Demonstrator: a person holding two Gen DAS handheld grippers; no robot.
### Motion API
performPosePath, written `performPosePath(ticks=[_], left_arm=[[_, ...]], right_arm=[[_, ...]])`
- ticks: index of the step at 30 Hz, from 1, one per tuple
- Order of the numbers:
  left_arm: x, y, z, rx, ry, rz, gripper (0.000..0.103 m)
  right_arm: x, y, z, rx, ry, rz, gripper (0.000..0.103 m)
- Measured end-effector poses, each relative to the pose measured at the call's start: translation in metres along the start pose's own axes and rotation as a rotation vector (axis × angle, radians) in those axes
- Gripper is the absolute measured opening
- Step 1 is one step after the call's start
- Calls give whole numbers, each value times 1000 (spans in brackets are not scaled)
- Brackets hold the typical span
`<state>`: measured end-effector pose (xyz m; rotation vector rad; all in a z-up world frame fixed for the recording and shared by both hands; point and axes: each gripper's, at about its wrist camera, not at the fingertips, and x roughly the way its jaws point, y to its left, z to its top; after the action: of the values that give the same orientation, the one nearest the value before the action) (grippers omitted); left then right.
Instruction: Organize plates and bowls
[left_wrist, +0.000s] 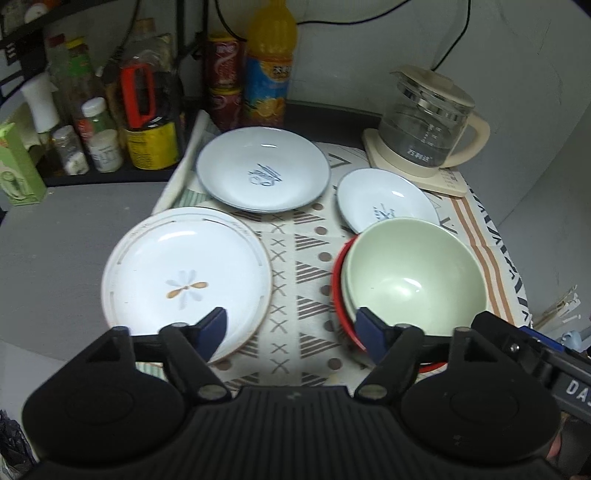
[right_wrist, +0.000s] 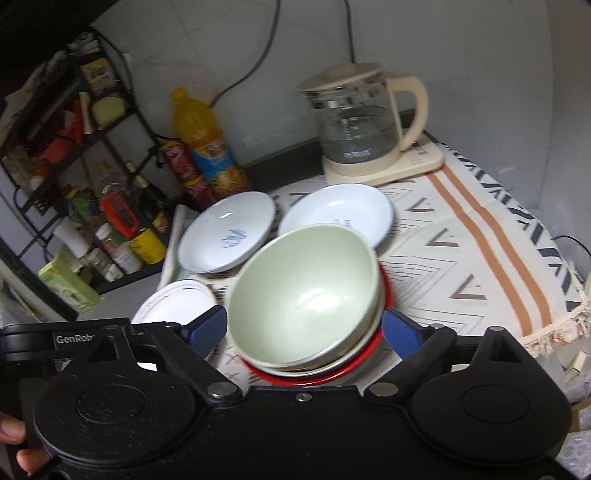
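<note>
Left to right on the patterned cloth covering the counter: near-left is the flower-motif plate, white glazed, shallow, flat rim with a speckled edge. Behind it sits the blue-rimmed plate, deeper, glossy, looks like it rests on a second one. Right of that is the small blue-rimmed dish, partly tucked behind the bowl stack. Near-right: pale green bowl nested tilted in a white bowl, both in a red bowl. Your left tongs are wide, holding nothing, hovering between flower plate and stack. Your right tongs are also wide and empty, jaws either side of the green bowl, not touching as far as I can tell. Handling guess: all of it looks like glazed ceramic, so stiff, slick, chip-prone and fairly heavy for a pinch grip. Take plates by the rim edge, one pad under, one on top. Take the bowl by its wall near the lip. The stack sits crooked, so lifting it whole could let the top bowl slide. Glass kettle at back right, keep clear.
</note>
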<state>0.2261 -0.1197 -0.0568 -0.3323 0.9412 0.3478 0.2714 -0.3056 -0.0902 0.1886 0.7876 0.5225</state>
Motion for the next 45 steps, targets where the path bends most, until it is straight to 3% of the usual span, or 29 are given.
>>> performPosePath(ticks=[10,18,27,34,45], left_arm=[[-23,33,-16,-44,-56,38,102],[-37,68,-25,-106,-60,84,102],[-44,102,-24,-152,-53,95,102],[-34,122,-11,-129,-42,85,102],[0,150,30,-106,-10,16,101]], right_arm=[[-5,36,-16,-118,-21,24,98],[0,75,-20,-221,3,65,98],[12,108,-21,-248,55,114,98],[29,128,-16,-243,68,103,98],[66,154,2,-220,76,17,95]])
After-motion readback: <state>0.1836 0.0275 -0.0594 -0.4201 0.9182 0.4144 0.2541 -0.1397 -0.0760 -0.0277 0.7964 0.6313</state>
